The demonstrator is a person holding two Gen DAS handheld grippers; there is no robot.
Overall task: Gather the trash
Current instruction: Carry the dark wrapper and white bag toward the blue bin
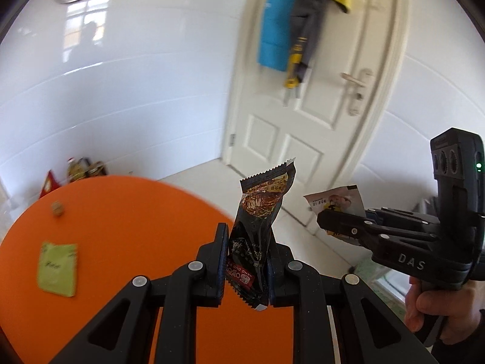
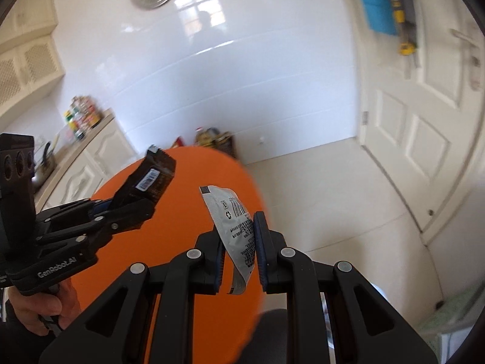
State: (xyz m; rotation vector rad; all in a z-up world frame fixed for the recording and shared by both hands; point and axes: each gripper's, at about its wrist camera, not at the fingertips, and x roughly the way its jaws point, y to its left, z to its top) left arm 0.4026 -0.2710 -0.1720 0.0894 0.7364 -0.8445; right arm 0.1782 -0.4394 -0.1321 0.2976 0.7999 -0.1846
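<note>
My left gripper (image 1: pixel 247 239) is shut on a black snack wrapper (image 1: pixel 260 212) that stands up between its pads, above the round orange table (image 1: pixel 121 227). The same left gripper (image 2: pixel 142 209) shows at the left of the right wrist view, with the black wrapper (image 2: pixel 151 179) sticking out of it. My right gripper (image 2: pixel 239 230) is shut on a silver-white sachet (image 2: pixel 233 221). At the right of the left wrist view, that right gripper (image 1: pixel 326 220) holds the sachet (image 1: pixel 336 201) with its printed side showing. A green packet (image 1: pixel 57 268) and a small brown lump (image 1: pixel 57 207) lie on the table.
A white panelled door (image 1: pixel 303 106) with hanging blue and grey clothes stands behind, on a pale tiled floor (image 2: pixel 333 188). Kitchen counter with bottles (image 2: pixel 81 118) at the left. Boxes and bags (image 2: pixel 215 139) sit against the white wall beyond the table. A hand (image 1: pixel 436 300) grips the right tool's handle.
</note>
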